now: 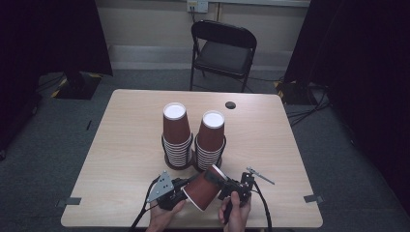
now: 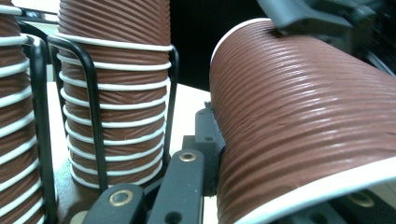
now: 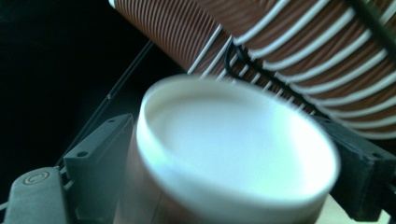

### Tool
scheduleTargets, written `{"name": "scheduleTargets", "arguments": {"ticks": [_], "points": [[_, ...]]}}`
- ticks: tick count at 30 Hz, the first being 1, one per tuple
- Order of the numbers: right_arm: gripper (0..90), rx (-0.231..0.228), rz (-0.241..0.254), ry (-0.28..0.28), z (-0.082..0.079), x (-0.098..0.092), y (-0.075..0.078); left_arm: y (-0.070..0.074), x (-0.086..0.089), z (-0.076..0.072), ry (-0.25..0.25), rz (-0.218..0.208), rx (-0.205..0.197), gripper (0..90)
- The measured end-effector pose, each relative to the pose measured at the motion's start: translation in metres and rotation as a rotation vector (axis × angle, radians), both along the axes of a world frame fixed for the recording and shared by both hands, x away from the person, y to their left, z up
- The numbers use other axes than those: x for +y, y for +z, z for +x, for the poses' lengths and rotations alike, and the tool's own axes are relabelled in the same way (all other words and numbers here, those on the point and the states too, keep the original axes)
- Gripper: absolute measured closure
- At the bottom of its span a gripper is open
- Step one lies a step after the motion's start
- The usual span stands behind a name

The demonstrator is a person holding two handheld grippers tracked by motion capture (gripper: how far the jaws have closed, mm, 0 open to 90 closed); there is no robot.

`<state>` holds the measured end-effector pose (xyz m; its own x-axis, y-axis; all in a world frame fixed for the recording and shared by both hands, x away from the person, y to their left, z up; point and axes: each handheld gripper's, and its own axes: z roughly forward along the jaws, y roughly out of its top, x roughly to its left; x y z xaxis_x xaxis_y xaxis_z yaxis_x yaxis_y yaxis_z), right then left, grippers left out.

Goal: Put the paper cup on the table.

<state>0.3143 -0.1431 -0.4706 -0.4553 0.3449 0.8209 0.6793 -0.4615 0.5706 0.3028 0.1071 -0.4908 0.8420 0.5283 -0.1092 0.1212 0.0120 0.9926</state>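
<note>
A brown ribbed paper cup (image 1: 205, 188) lies tilted above the table's front edge, held between both grippers. My left gripper (image 1: 186, 191) is shut on its wide rim end, the cup (image 2: 299, 121) pressed against its jaw pad. My right gripper (image 1: 227, 186) is shut on the narrow end, with the cup's white base (image 3: 238, 144) between its jaws. Just behind stand two upside-down cup stacks, left (image 1: 176, 135) and right (image 1: 210, 140), each in a black wire holder (image 2: 93, 116). The nearer stack (image 3: 303, 42) looms close behind the held cup.
The light wooden table (image 1: 125, 135) has a dark round hole (image 1: 230, 105) near its far edge. A black folding chair (image 1: 223, 48) stands beyond the table. Dark curtains hang at both sides, and cables trail on the grey floor.
</note>
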Motion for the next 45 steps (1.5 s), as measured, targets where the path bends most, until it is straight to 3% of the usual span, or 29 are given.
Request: {"name": "scheduleTargets", "arguments": {"ticks": [6,12,15,18,23,29,31,33,38,42,45], "points": [[9.4,-0.053,-0.070,-0.042,0.005,-0.005,0.003,0.001,0.003,0.001,-0.008,0.019,0.009,86.0],[9.8,-0.077,-0.121,-0.089,0.010,-0.008,0.003,0.003,0.008,0.003,-0.019,0.055,0.044,86.1],[9.8,-0.129,-0.148,-0.103,0.010,-0.011,0.003,0.004,0.011,0.004,-0.028,0.079,0.058,86.1],[9.8,-0.205,-0.162,-0.103,0.008,-0.013,0.005,0.004,0.013,0.004,-0.027,0.096,0.063,86.0],[9.8,-0.286,-0.174,-0.063,0.005,-0.019,0.006,0.006,0.017,0.005,-0.012,0.123,0.064,86.0],[12.8,-0.317,-0.205,-0.053,0.000,-0.023,0.007,0.008,0.025,0.008,0.006,0.125,0.088,86.2],[12.7,-0.347,-0.264,-0.082,-0.002,-0.023,0.006,0.009,0.028,0.008,0.016,0.141,0.095,86.3],[12.7,-0.363,-0.291,-0.091,-0.004,-0.023,0.006,0.010,0.029,0.009,0.026,0.159,0.098,86.3],[12.6,-0.467,-0.391,-0.116,-0.010,-0.019,0.003,0.013,0.034,0.011,0.035,0.193,0.104,86.3],[12.2,-0.513,-0.489,-0.156,-0.012,-0.016,0.000,0.016,0.034,0.014,0.032,0.226,0.118,86.3],[12.2,-0.534,-0.535,-0.164,-0.013,-0.014,-0.001,0.018,0.034,0.015,0.036,0.223,0.129,86.2]]}}
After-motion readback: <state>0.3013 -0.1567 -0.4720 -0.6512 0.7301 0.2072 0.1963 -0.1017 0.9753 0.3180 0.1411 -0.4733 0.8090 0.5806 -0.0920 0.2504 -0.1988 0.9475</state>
